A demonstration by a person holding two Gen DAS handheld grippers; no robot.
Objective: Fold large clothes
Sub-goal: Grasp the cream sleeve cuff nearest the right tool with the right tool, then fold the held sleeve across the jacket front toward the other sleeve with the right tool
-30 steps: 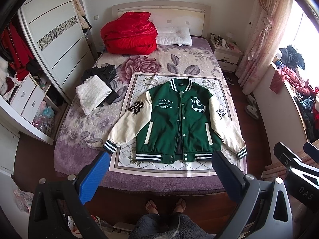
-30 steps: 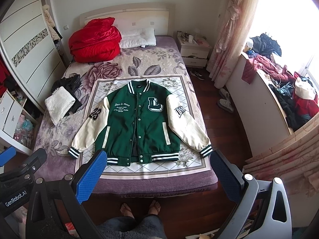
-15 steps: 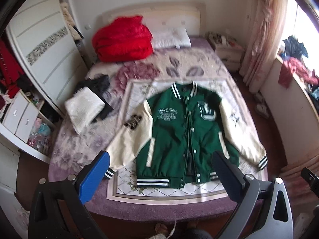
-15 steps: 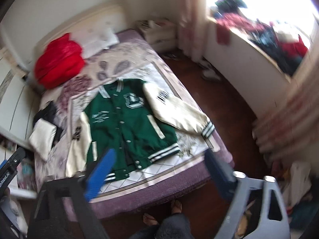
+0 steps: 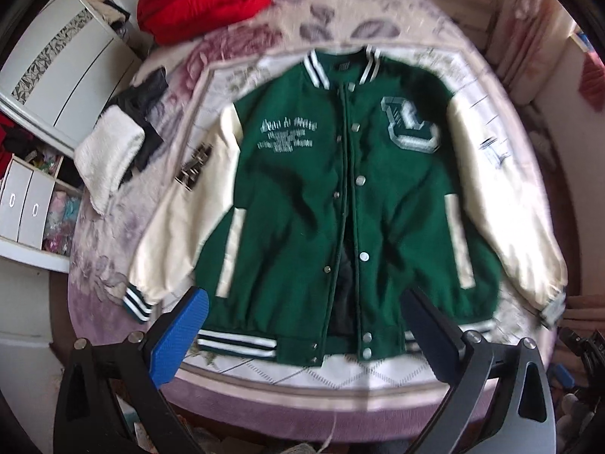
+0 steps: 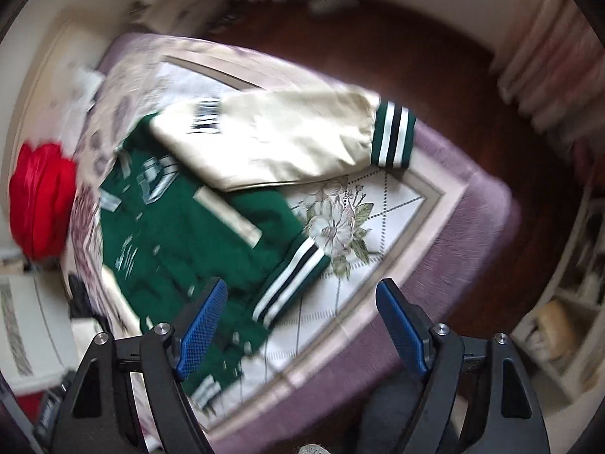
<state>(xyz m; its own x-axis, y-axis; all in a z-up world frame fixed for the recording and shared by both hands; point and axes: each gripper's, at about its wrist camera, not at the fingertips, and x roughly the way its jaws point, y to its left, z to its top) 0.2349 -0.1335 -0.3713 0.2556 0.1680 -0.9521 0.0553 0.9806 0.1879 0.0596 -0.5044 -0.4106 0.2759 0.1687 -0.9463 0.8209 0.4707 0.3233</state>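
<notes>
A green varsity jacket [image 5: 302, 204] with cream sleeves lies flat, front up, on the bed, sleeves spread to both sides. My left gripper [image 5: 306, 325] is open and empty, hovering above the jacket's striped hem. In the right wrist view the jacket [image 6: 181, 234] appears tilted, with its right cream sleeve [image 6: 287, 140] and striped cuff [image 6: 393, 134] toward the bed's edge. My right gripper [image 6: 302, 321] is open and empty above the hem corner [image 6: 291, 276] and the floral mat.
The bed [image 5: 113, 265] has a purple floral cover and a white floral mat [image 6: 363, 234]. A red quilt [image 5: 204, 0] lies at the head, a white and black pile of clothes [image 5: 117, 147] at the left. A wardrobe [image 5: 56, 68] stands left; dark wood floor [image 6: 435, 68] lies right.
Both grippers have moved in and down toward the jacket. The right gripper has swung to the jacket's right side and turned, so its view is tilted and blurred.
</notes>
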